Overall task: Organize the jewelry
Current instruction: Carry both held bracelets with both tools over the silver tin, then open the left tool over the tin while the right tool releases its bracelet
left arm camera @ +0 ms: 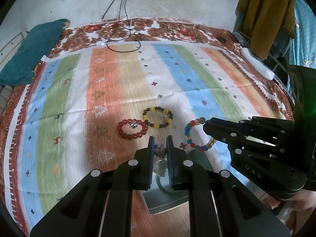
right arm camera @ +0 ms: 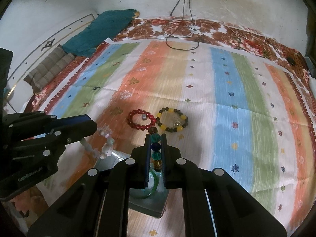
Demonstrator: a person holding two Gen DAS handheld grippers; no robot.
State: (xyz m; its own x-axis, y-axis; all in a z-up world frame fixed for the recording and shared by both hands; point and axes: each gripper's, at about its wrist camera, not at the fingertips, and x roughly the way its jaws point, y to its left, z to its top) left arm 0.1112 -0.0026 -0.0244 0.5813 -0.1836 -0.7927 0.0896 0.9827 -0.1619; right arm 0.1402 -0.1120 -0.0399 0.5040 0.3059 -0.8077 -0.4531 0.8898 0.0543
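My left gripper [left arm camera: 160,148] is shut on a pale clear-bead bracelet [left arm camera: 160,154], which hangs below it; it also shows in the right wrist view [right arm camera: 104,148]. My right gripper [right arm camera: 156,146] is shut on a multicoloured bead bracelet [right arm camera: 156,148], seen as a ring in the left wrist view [left arm camera: 195,136]. Both hang above a grey metal tray [right arm camera: 146,205] holding a green bangle [right arm camera: 146,187]. A red bead bracelet [left arm camera: 132,128] and a yellow-and-brown bead bracelet [left arm camera: 157,117] lie on the striped cloth beyond the grippers.
The striped cloth [left arm camera: 118,83] covers a bed. Black cables [left arm camera: 120,37] lie at the far edge. A teal towel [left arm camera: 31,53] sits far left, a white remote-like object [left arm camera: 256,63] far right, a mustard garment [left arm camera: 264,15] hangs beyond.
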